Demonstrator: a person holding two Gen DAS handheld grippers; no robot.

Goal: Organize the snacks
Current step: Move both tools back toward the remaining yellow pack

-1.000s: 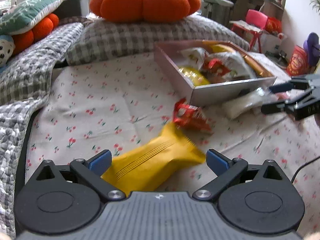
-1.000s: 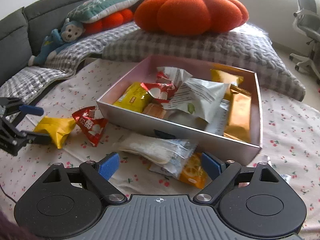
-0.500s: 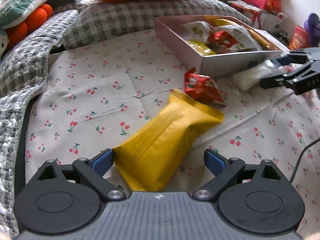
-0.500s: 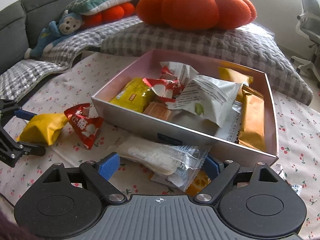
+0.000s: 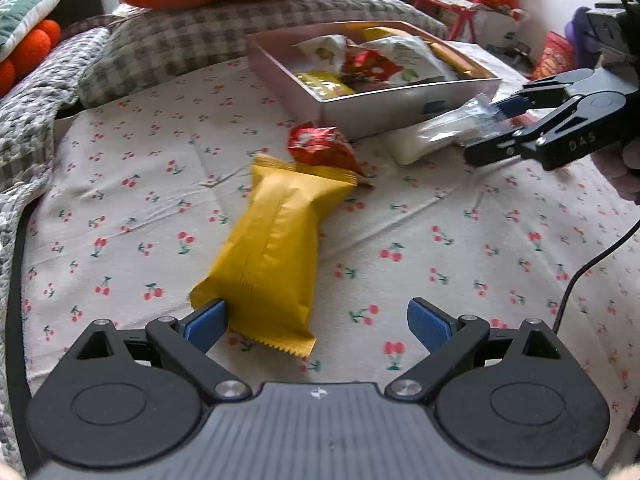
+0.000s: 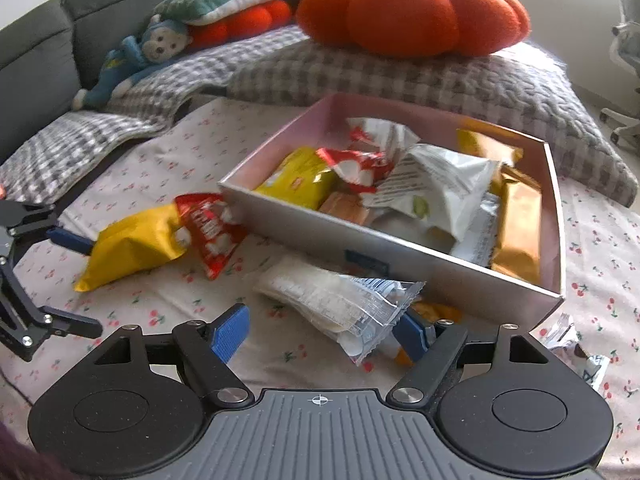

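A yellow packet lies on the cherry-print sheet, its near end between the fingers of my left gripper. The left pad touches its corner and the right pad stands well off, so this gripper is open. A red packet lies just past it, beside the pink-and-silver box holding several snacks. In the right wrist view a clear packet of white wafers lies in front of the box. Its crimped end is between the closing jaws of my right gripper, and the left pad is still off it.
An orange packet peeks out under the clear one, and a small wrapper lies at the right. Behind the box are a checked pillow, a pumpkin cushion and a blue toy monkey. A black cable crosses the sheet.
The left gripper has come down onto the yellow packet, whose near end now sits against the left pad. The right jaws have narrowed around the clear packet's end.
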